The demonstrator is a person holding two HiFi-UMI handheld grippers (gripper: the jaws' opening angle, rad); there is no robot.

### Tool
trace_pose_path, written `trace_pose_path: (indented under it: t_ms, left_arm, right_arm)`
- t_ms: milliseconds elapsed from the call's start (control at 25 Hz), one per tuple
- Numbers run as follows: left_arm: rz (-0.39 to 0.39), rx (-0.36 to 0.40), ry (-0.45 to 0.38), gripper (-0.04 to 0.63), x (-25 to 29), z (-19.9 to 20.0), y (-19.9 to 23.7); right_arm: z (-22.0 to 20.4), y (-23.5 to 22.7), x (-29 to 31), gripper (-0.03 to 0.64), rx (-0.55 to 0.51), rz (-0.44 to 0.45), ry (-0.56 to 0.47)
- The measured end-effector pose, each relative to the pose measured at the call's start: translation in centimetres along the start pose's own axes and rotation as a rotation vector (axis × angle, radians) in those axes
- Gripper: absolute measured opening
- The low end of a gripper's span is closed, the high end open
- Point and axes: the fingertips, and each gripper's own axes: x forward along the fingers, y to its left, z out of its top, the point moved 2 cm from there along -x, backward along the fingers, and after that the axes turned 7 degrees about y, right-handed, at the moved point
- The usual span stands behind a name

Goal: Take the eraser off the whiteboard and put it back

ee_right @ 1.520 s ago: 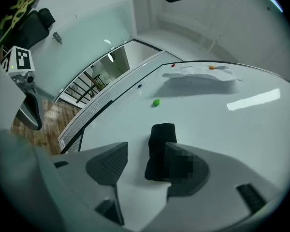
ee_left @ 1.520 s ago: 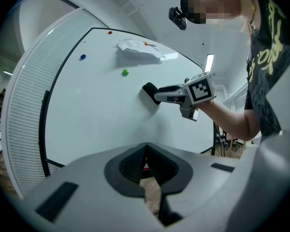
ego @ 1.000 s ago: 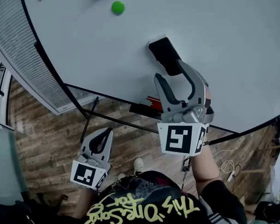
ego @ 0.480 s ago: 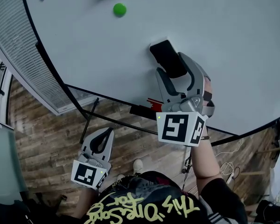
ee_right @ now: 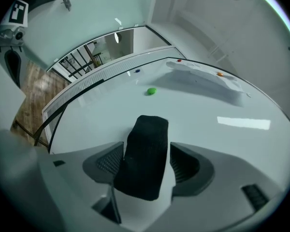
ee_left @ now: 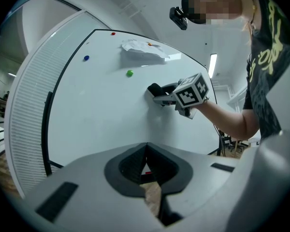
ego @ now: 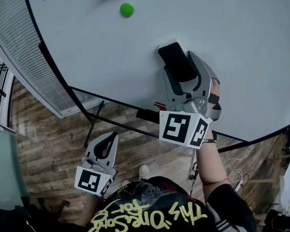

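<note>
Fingers (ee_right: 186,164) of the right gripper (ego: 180,67) stand spread wide either side of the black eraser (ego: 175,59), which sits on the whiteboard (ego: 241,37) at the centre of the head view. They have just been opening and have slid up from below to straddle it, with no squeeze evident. The left gripper (ego: 102,150) hangs at lower left, fingers together and empty; closing on the eraser looks the likely next step.

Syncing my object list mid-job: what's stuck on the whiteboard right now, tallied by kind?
Magnets: 4 (blue, green, red, orange)
Eraser: 1
Sheet of paper: 1
Total: 6
</note>
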Motion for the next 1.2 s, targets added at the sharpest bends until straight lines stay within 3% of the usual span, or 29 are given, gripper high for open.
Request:
trace_pose_path:
  t_ms: [560, 640, 1000, 1200]
  left_arm:
    - [-0.006, -0.008, -0.006, 0.008, 0.18, 0.07, -0.08]
    - [-0.009, 0.023, -0.003, 0.008, 0.15, -0.13, 0.04]
    - [0.005, -0.013, -0.008, 0.008, -0.12, 0.3, 0.32]
    - [0.003, 0.014, -0.009, 0.008, -0.28, 0.38, 0.57]
  right_arm:
    - [-0.23, -0.15, 0.8, 0.281, 0.032, -0.099, -0.024]
    - [-0.25, -0.22, 0.76, 0.279, 0.041, -0.103, -0.025]
    - [-0.19, -0.45, 0.6, 0.27, 0.066, -0.099, -0.03]
    - [-0.08, -0.61, 0.55, 0.267, 0.077, -0.088, -0.034]
